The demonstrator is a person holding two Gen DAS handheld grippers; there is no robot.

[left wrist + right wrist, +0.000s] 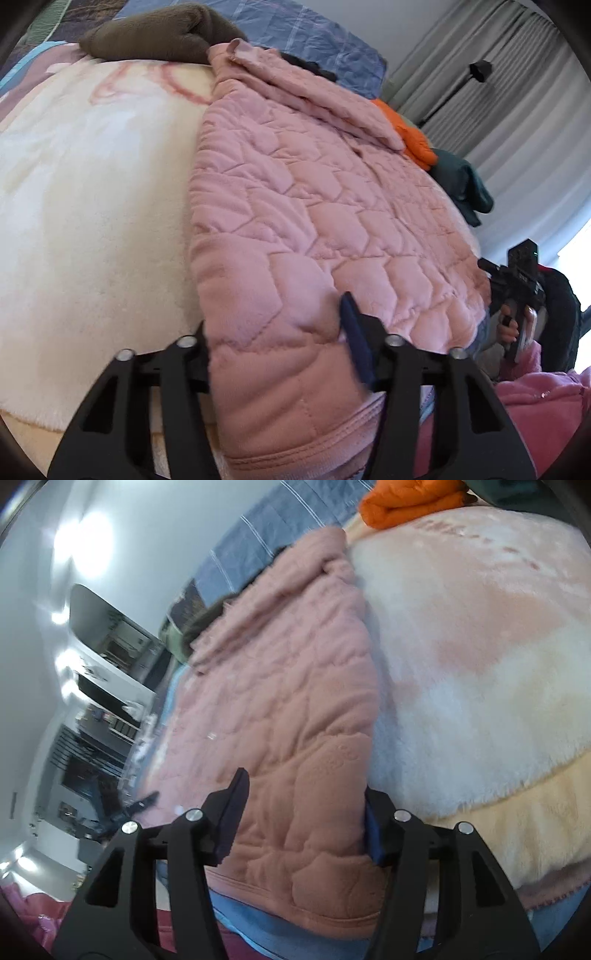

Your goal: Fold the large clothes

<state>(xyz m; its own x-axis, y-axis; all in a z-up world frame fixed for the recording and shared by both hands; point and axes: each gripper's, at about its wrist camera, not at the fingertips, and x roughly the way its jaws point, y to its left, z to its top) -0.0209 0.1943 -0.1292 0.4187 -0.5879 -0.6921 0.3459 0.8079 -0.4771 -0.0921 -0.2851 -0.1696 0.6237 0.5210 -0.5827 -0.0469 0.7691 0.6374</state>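
The pink quilted jacket (pixel 295 206) lies on the cream blanket (pixel 85 206) (an orange garment (pixel 410 133) sits beyond). The left gripper (pixel 280 343) and right gripper (pixel 303 812) each straddle its near hem; whether they pinch it, I cannot tell.

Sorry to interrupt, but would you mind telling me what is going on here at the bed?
A person with a gripper in each hand is working on a pink quilted jacket spread on a fluffy blanket. The left gripper and the right gripper each straddle the hem at opposite bottom corners, with fabric between the fingers. No fold at that hem yet. Other clothes, a brown garment and an orange one, lie beyond.
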